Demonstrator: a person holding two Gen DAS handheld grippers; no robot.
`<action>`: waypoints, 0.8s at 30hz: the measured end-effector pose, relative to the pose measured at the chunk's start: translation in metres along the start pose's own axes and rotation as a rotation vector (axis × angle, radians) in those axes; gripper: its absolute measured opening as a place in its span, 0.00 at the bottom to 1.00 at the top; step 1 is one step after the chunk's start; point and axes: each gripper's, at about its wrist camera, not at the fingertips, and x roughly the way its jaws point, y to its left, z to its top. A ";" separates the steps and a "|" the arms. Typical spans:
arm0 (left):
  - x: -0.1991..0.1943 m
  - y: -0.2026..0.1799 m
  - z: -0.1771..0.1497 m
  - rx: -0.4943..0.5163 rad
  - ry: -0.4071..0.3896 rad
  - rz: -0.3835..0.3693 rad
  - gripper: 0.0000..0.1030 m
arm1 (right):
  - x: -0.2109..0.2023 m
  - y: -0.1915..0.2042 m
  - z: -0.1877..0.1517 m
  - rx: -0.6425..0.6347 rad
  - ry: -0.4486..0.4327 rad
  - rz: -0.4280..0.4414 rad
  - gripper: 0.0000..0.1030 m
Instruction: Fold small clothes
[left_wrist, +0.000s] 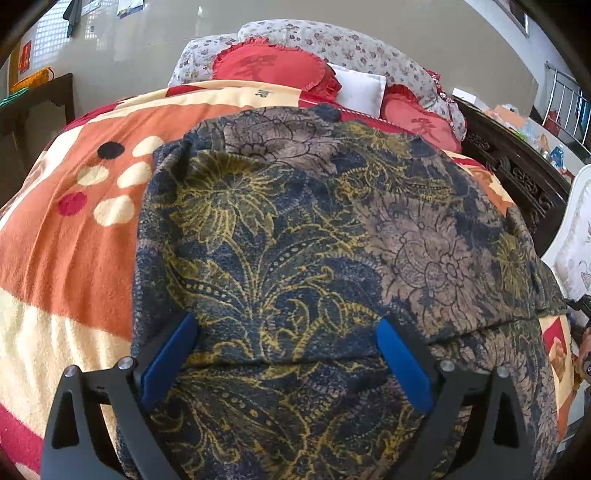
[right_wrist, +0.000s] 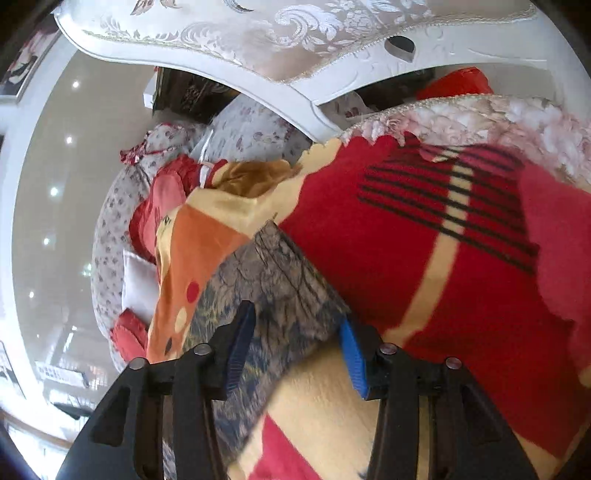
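The floral garment lies spread on the bed's blanket, already doubled over at the near end, with a fold edge running across between my left claw's pads. It is a thick, knit-looking cloth, dark blue with yellow and brown-grey flowers, and it sags softly over the blanket.

My left claw hangs over that near fold with its jaws wide apart, gripping nothing. My right claw is released too, its 2 blue pads straddling a corner or side edge of the garment.

The risk I see: if the right claw closes low, it could pinch the plush blanket along with the cloth and drag both. A grab of only 1 layer would let the fold slide apart. The right view is blurred, so my aim there is uncertain.
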 end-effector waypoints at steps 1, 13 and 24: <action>0.000 0.000 0.000 -0.001 -0.001 -0.001 0.97 | -0.007 0.004 0.001 -0.014 -0.021 0.027 0.00; -0.030 0.007 0.020 -0.143 -0.075 -0.111 0.97 | -0.038 0.261 -0.185 -0.768 0.103 0.489 0.00; 0.005 -0.060 0.044 -0.054 0.091 -0.347 0.97 | 0.063 0.235 -0.382 -1.233 0.364 0.185 0.00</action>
